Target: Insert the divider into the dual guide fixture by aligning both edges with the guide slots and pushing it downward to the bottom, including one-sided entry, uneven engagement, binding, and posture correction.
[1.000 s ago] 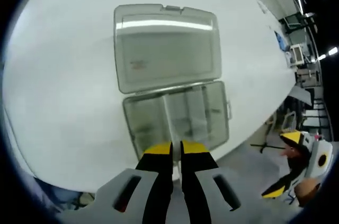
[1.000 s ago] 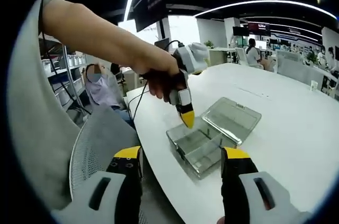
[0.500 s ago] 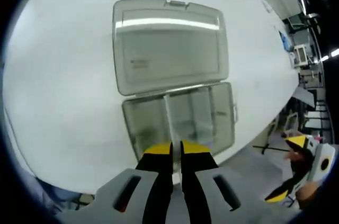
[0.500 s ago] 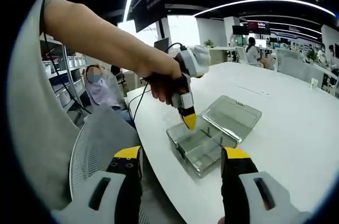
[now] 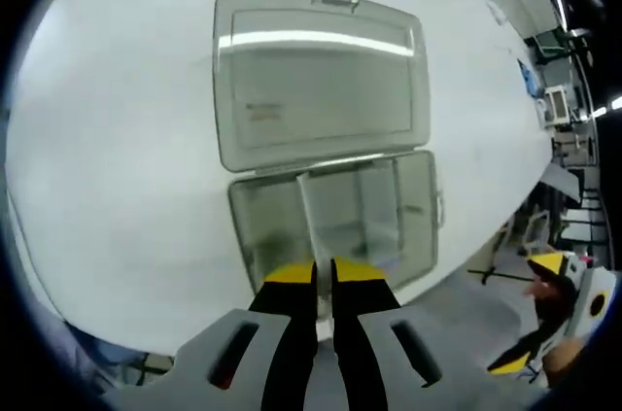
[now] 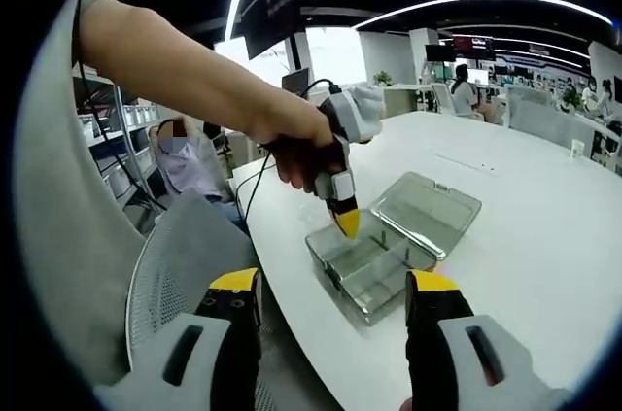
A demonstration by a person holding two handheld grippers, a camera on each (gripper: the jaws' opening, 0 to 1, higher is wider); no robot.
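A clear plastic box (image 5: 413, 222) with inner partitions lies on the white table (image 5: 117, 139), its lid (image 5: 321, 81) folded open behind it. My left gripper (image 5: 324, 277) is shut on a thin clear divider (image 5: 311, 222), which stands edge-on over the box's left-middle part. Whether its edges sit in the slots cannot be told. In the right gripper view a hand holds the left gripper (image 6: 344, 222) pointing down into the box (image 6: 369, 275), beside the lid (image 6: 428, 209). My right gripper (image 6: 333, 285) hangs open with nothing in it, back from the table's near edge.
A grey mesh chair (image 6: 175, 256) stands at the table's rounded end, under the person's arm (image 6: 185, 61). Another person sits behind (image 6: 180, 154) by shelves. The table (image 6: 544, 236) stretches far to the right. The right gripper (image 5: 544, 304) shows off the table's edge.
The left gripper has come a little closer to the box with the divider, so the box looks larger. The right gripper has stayed put and open.
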